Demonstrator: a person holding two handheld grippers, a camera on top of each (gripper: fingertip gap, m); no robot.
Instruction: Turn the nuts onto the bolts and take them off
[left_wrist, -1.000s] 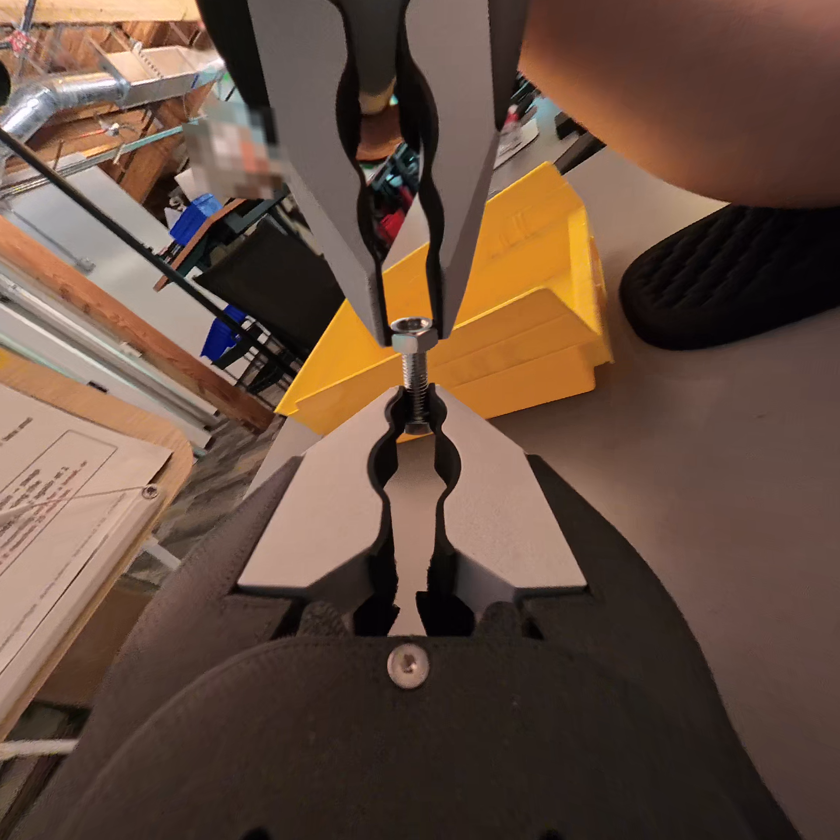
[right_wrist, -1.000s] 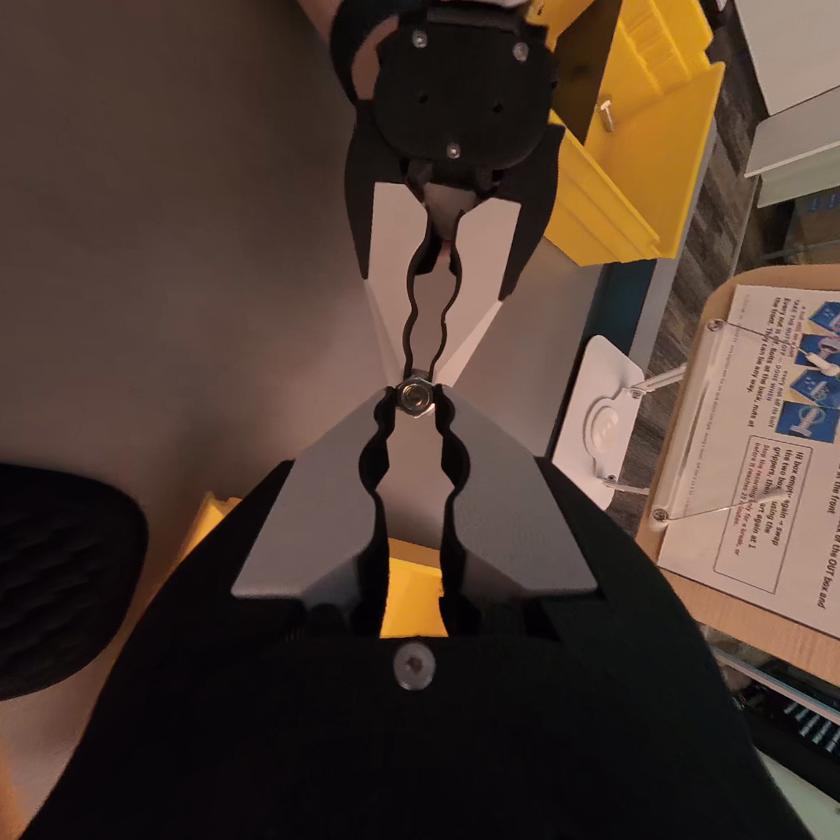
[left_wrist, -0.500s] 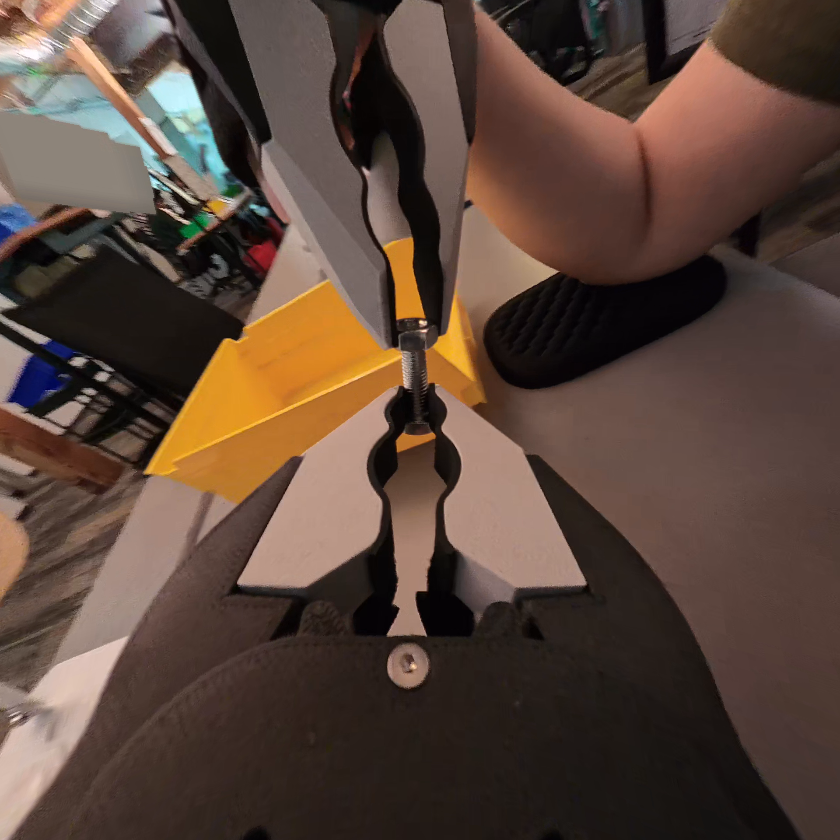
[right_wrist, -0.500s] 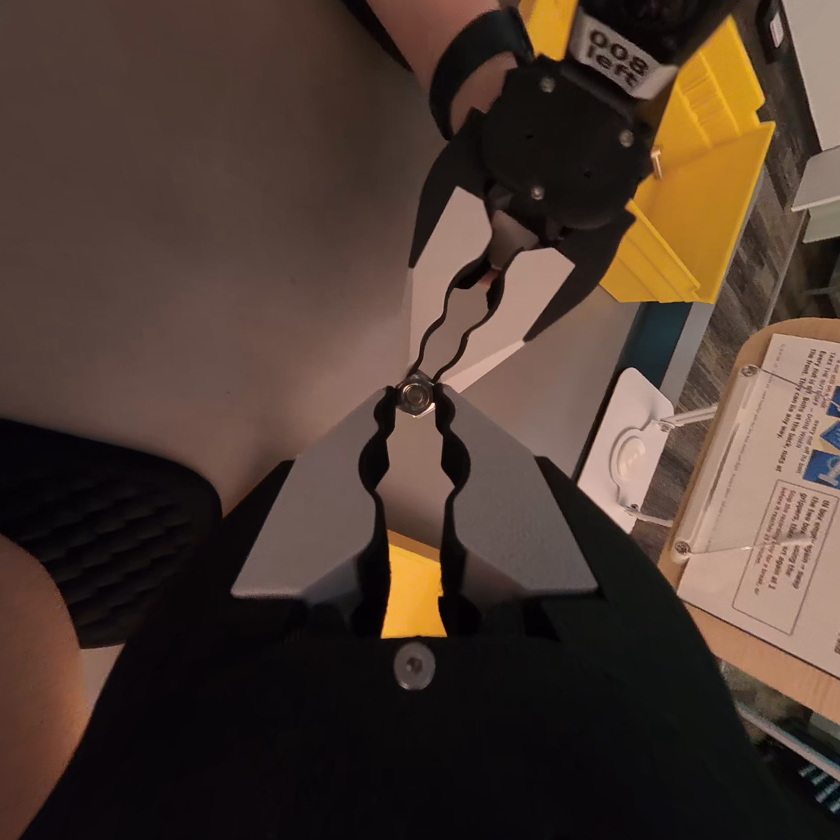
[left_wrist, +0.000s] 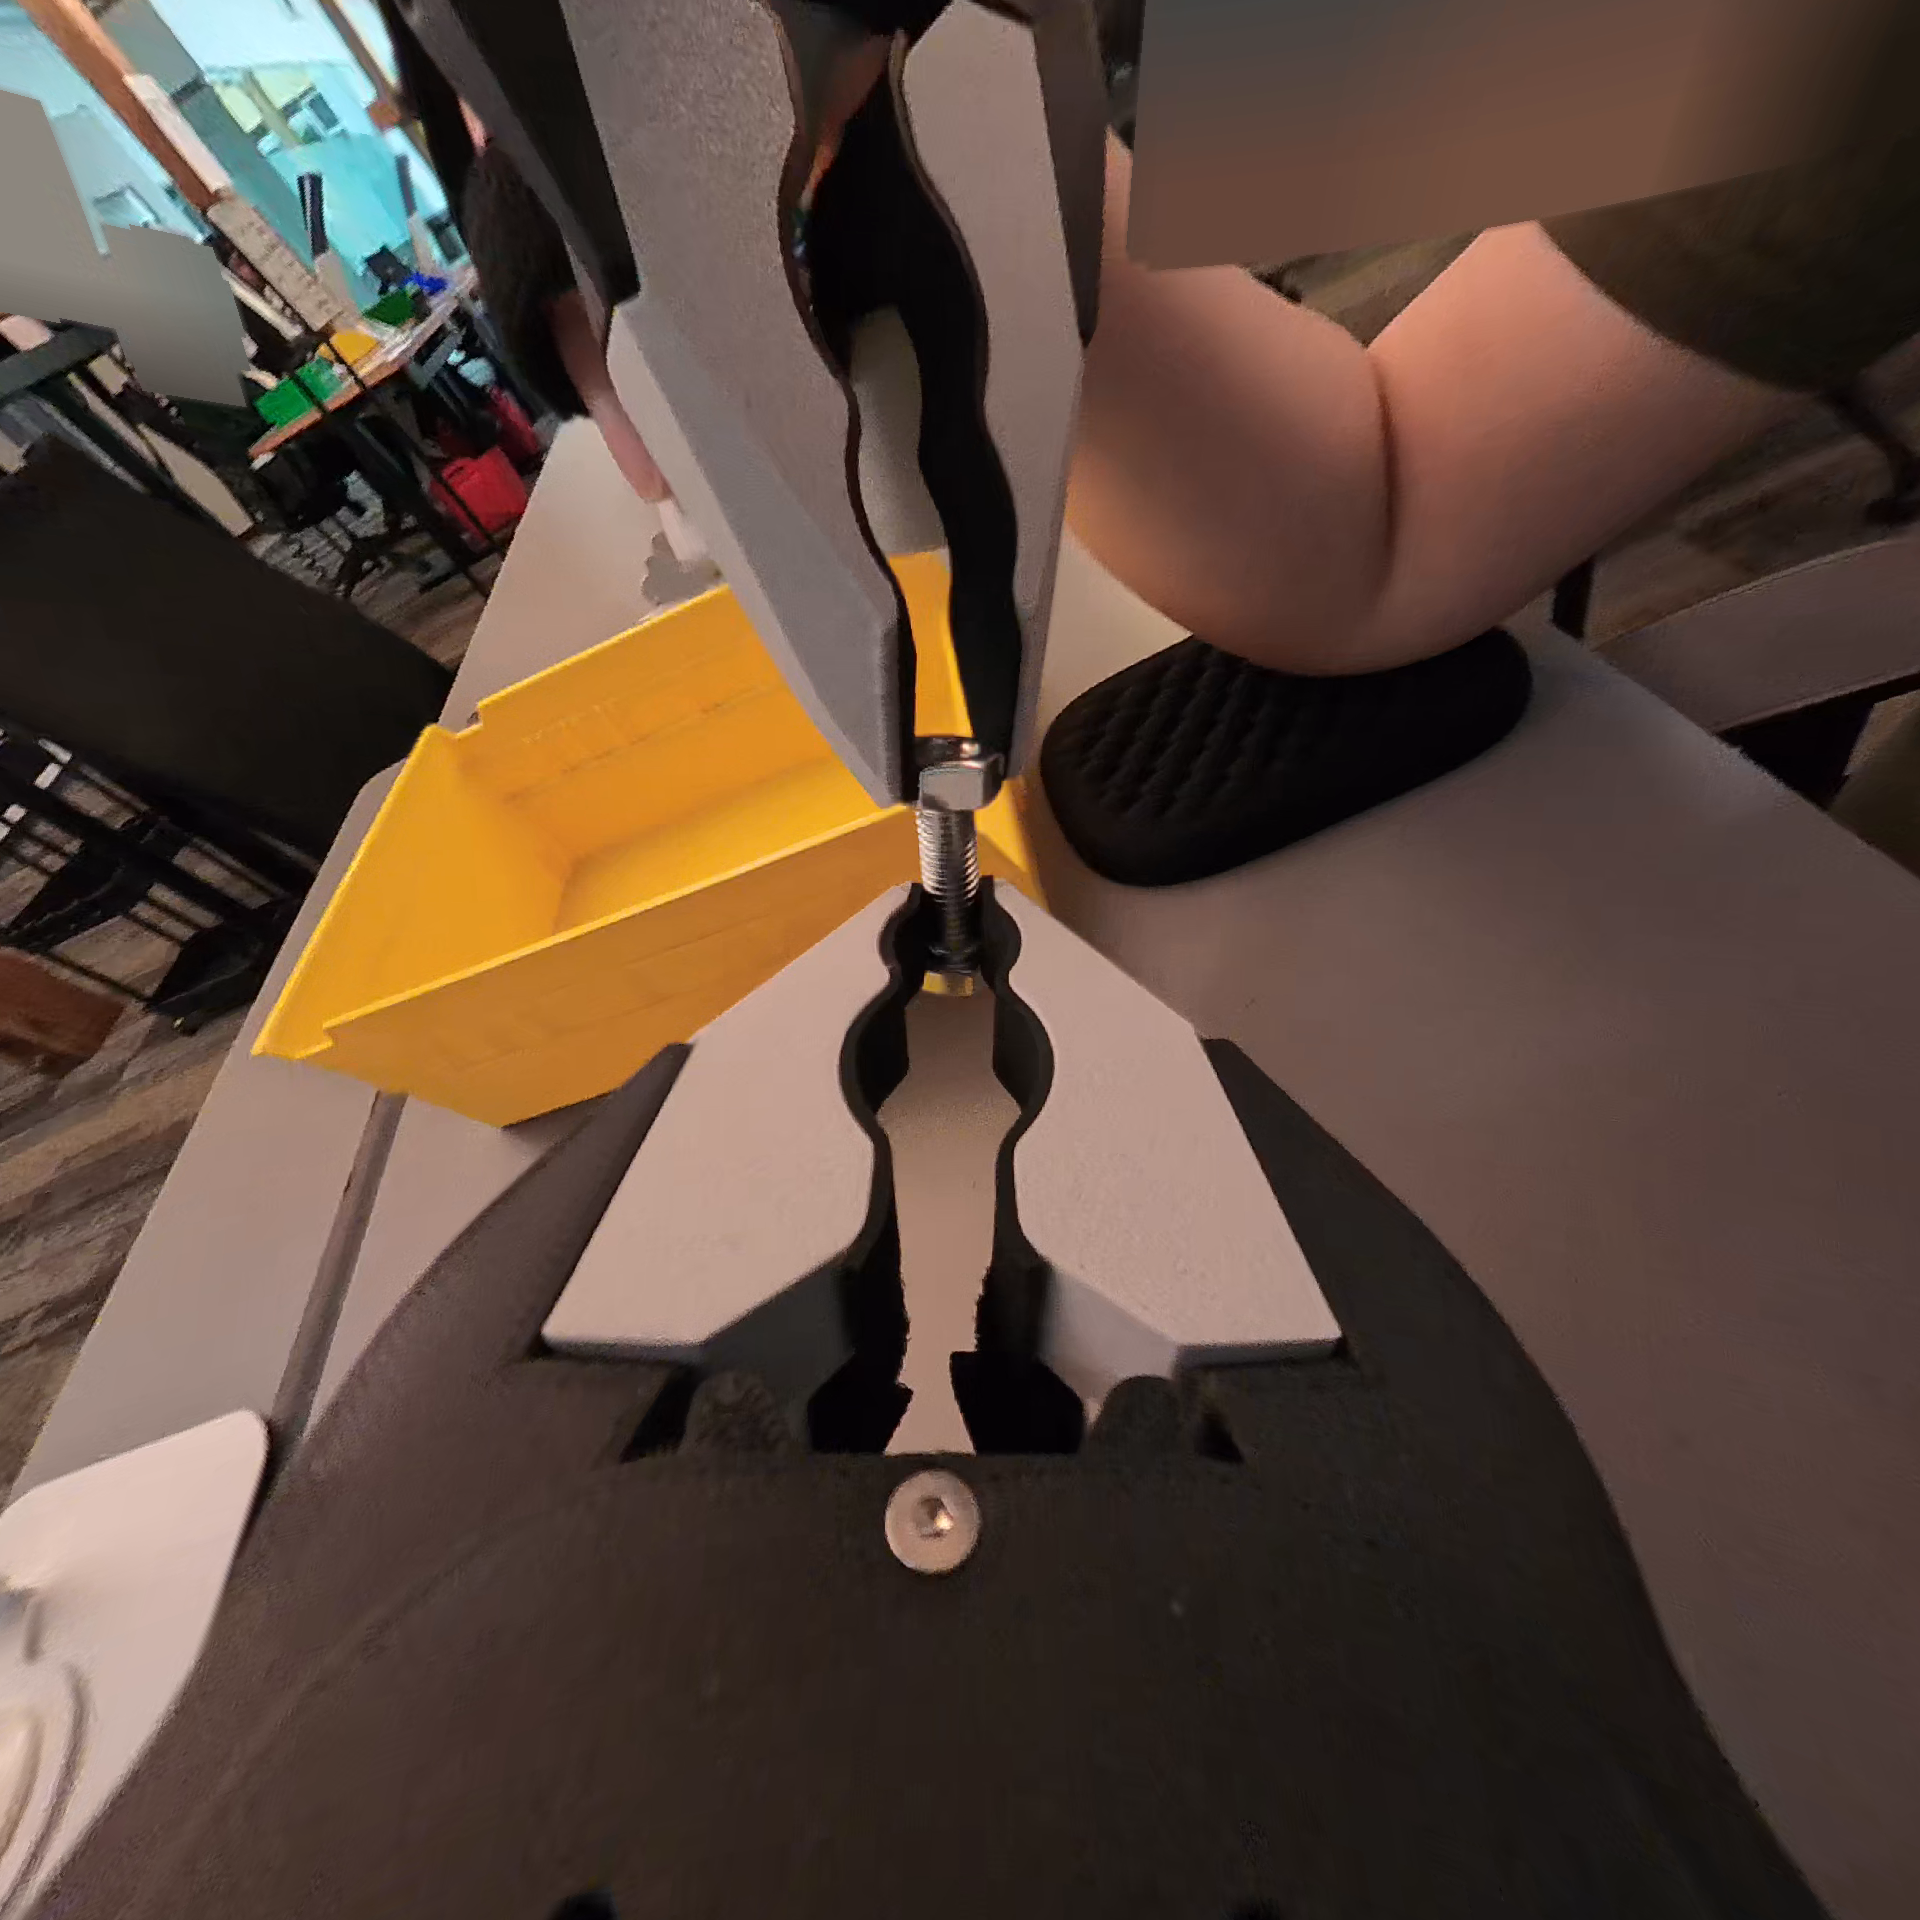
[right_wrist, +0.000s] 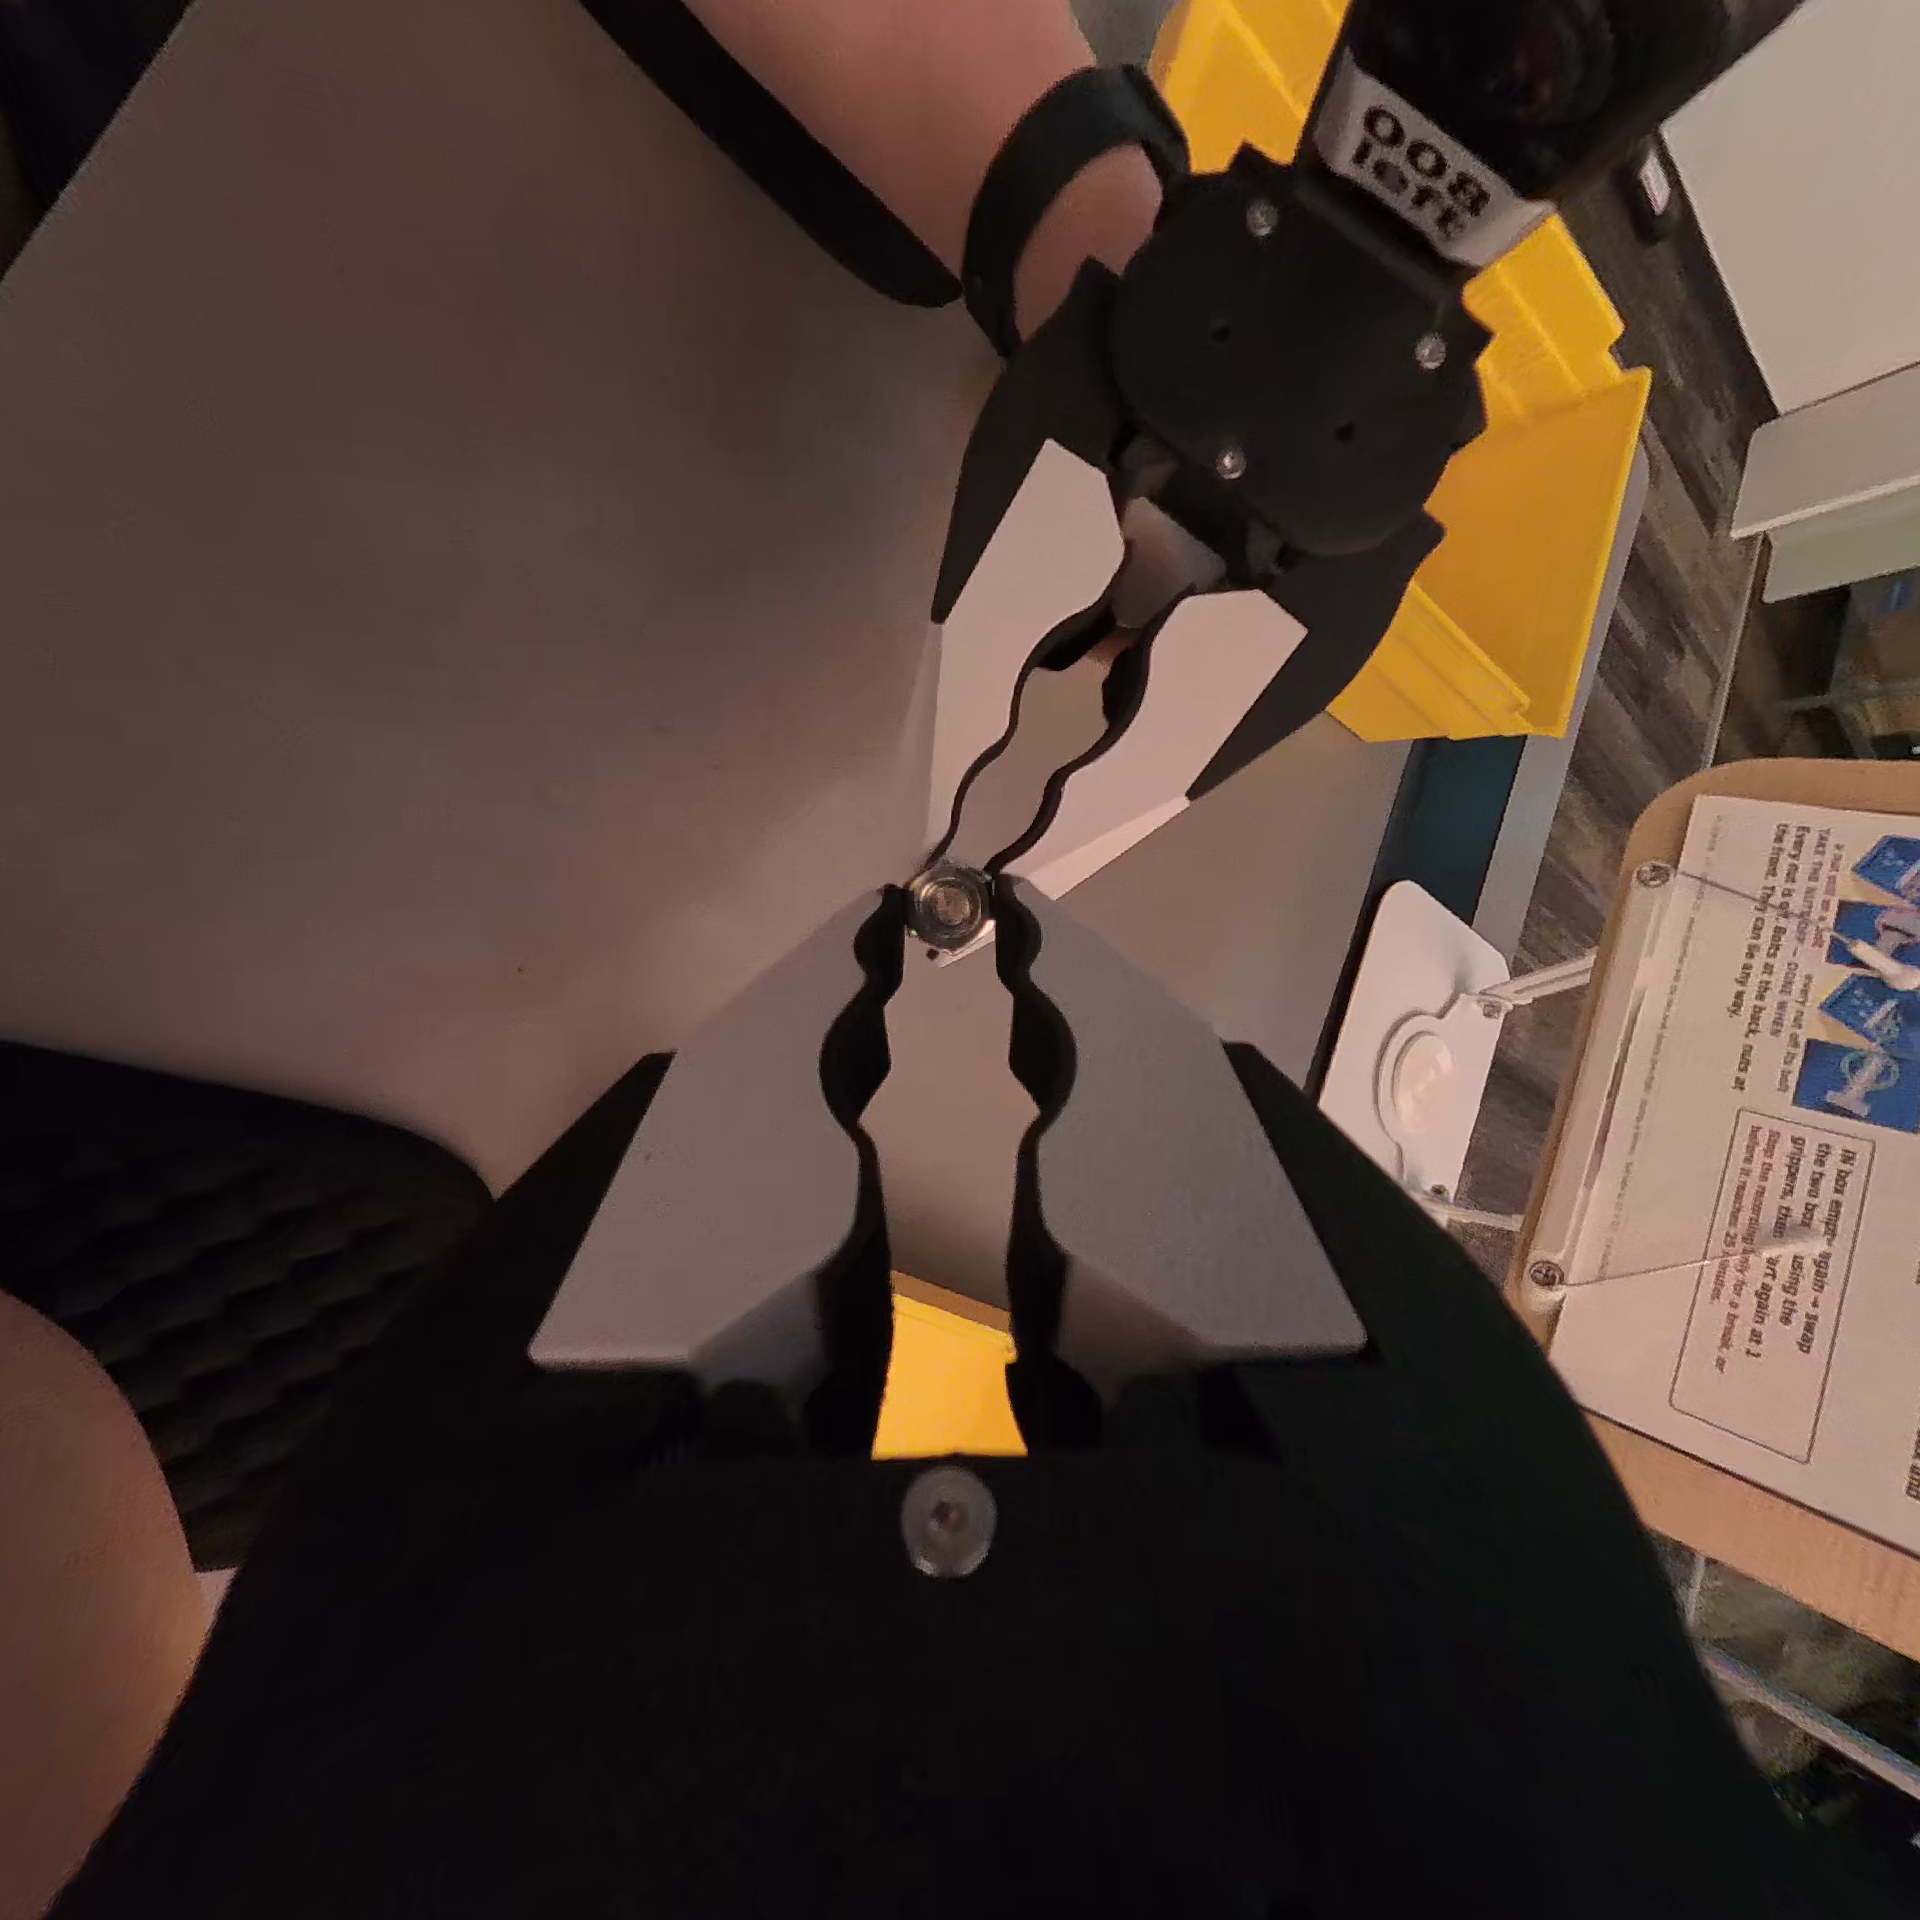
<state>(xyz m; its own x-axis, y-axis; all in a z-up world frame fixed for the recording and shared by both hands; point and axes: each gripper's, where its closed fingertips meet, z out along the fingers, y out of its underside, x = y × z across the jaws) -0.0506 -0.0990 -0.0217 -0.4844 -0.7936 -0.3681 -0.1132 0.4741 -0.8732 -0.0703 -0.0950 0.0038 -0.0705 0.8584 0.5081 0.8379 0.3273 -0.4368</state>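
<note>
L gripper (left_wrist: 951, 940) pinches bolt (left_wrist: 945, 862), R gripper (right_wrist: 948, 920) pinches nut (right_wrist: 948, 914) — yellow bin (left_wrist: 499, 997) looks bare

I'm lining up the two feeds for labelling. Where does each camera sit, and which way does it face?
Left wrist view: sits on the left claw, looking along the bolt toward the right claw, yellow bin and a forearm.
Right wrist view: sits on the right claw, looking down on the nut, the left claw and the table.
Shared: both claws, the fastener, the bin.
</note>
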